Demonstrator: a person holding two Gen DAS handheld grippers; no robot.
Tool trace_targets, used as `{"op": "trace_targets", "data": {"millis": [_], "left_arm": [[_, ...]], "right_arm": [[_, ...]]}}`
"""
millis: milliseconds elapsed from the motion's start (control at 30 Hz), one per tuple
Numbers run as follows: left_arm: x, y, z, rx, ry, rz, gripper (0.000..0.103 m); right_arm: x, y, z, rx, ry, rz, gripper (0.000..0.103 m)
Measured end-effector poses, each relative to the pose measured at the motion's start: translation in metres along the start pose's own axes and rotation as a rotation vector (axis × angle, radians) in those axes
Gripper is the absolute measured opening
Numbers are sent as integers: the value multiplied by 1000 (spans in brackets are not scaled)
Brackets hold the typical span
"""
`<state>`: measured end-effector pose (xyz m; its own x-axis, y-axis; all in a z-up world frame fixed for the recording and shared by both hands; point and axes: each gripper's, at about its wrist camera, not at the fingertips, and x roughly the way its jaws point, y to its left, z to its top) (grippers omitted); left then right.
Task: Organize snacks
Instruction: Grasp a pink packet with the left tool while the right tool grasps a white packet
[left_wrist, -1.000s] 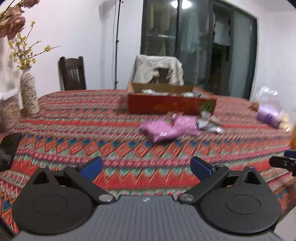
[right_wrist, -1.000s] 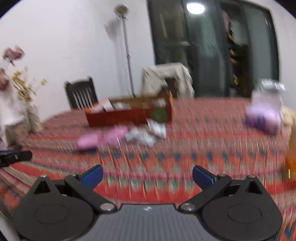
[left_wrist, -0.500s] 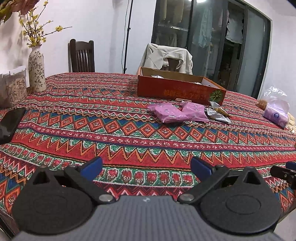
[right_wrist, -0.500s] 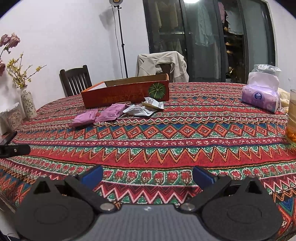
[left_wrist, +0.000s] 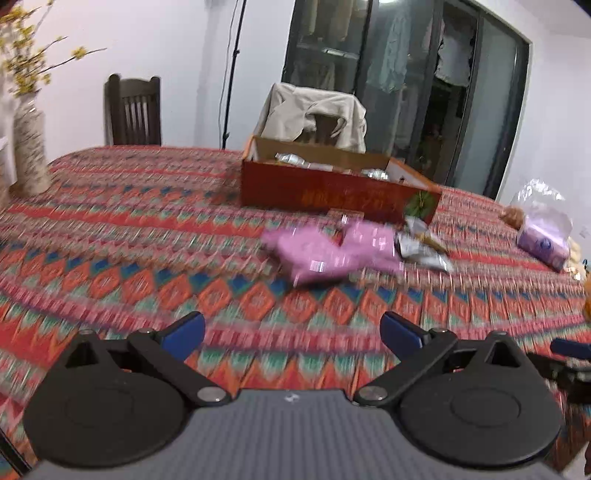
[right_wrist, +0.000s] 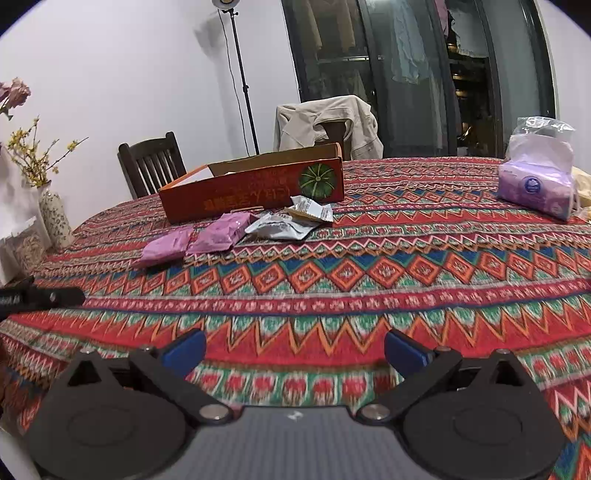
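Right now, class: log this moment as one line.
left gripper: open, empty | right gripper: open, empty | pink packets, silver packets: on tablecloth beside red box

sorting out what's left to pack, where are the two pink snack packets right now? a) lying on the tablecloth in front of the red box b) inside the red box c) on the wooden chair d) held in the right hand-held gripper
a: the two pink snack packets lie side by side on the tablecloth, just in front of the red box, and both hand-held grippers are open and empty.
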<state>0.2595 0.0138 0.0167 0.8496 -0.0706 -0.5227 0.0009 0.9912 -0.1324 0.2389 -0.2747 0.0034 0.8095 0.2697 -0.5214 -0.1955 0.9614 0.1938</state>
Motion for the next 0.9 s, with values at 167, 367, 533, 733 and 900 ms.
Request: {"op": "trace_targets", "data": {"millis": [167, 367, 533, 733, 900], "left_arm": [[56, -12, 36, -5, 32, -30, 102], [118, -11, 56, -39, 86, -41, 89], [127, -4, 46, -1, 89, -40, 85], [123, 0, 45, 23, 72, -67, 77], [120, 10, 48, 3, 55, -8, 67]], "right_arm": [[24, -2, 32, -52, -26, -9, 103], [76, -14, 82, -65, -43, 28, 96], [141, -30, 117, 8, 22, 71, 86], [208, -25, 141, -39, 72, 16, 68], [225, -23, 137, -81, 88, -25, 51]]}}
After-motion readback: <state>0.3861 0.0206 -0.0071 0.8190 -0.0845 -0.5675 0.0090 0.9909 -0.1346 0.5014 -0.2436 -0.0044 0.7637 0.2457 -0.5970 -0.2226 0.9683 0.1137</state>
